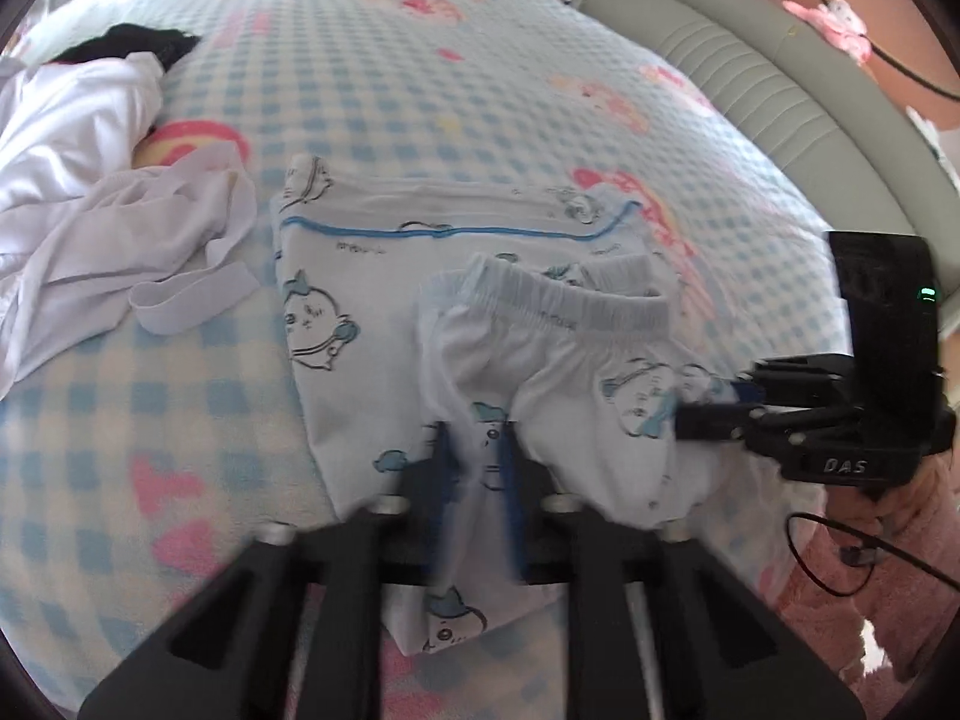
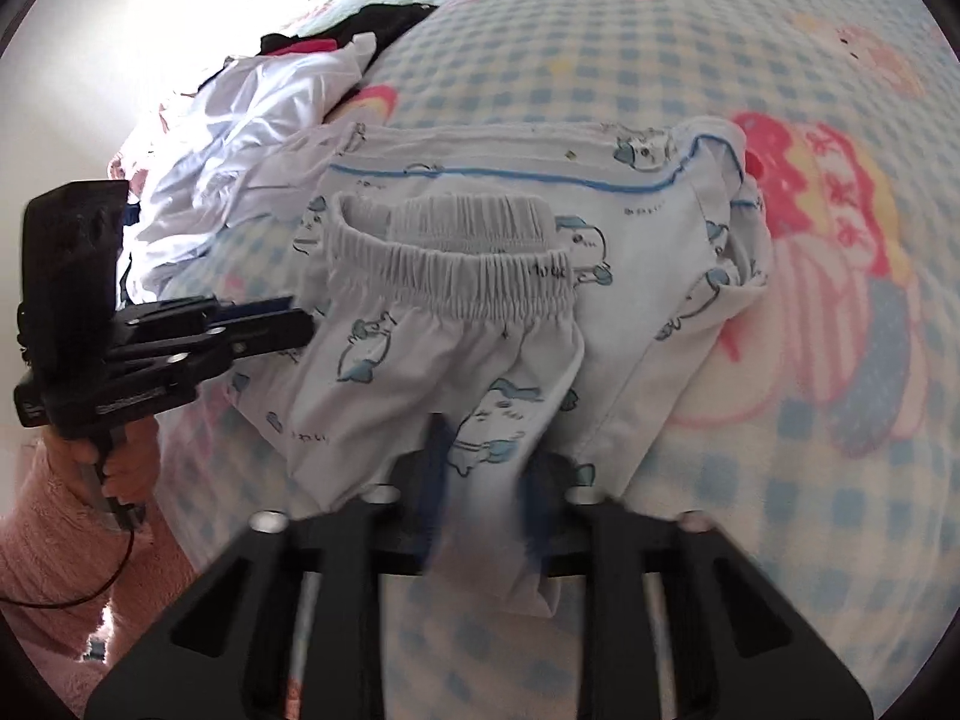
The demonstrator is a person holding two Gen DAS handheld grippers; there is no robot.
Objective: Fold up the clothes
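Pale blue pyjama pants (image 1: 570, 360) (image 2: 456, 312) with a cartoon print and a gathered elastic waistband hang partly lifted over a folded matching pyjama top (image 1: 360, 276) (image 2: 648, 240) with blue piping. My left gripper (image 1: 477, 456) is shut on the pants' lower cloth; in the right wrist view it (image 2: 303, 324) meets the pants' left edge. At the pants' other side, cloth fills the gap between the fingers of my right gripper (image 2: 486, 468), which is shut on it. The left wrist view has the right gripper (image 1: 684, 414) at the pants' right edge. Both sets of fingers are motion-blurred.
Everything lies on a bed with a blue checked blanket (image 1: 480, 60) (image 2: 660, 30). A crumpled white garment (image 1: 78, 168) (image 2: 252, 120) and a black one (image 1: 138, 42) (image 2: 372, 24) lie to the left. A grey padded headboard (image 1: 750, 60) runs far right. Pink sleeves (image 1: 888, 570) (image 2: 48, 540) hold the grippers.
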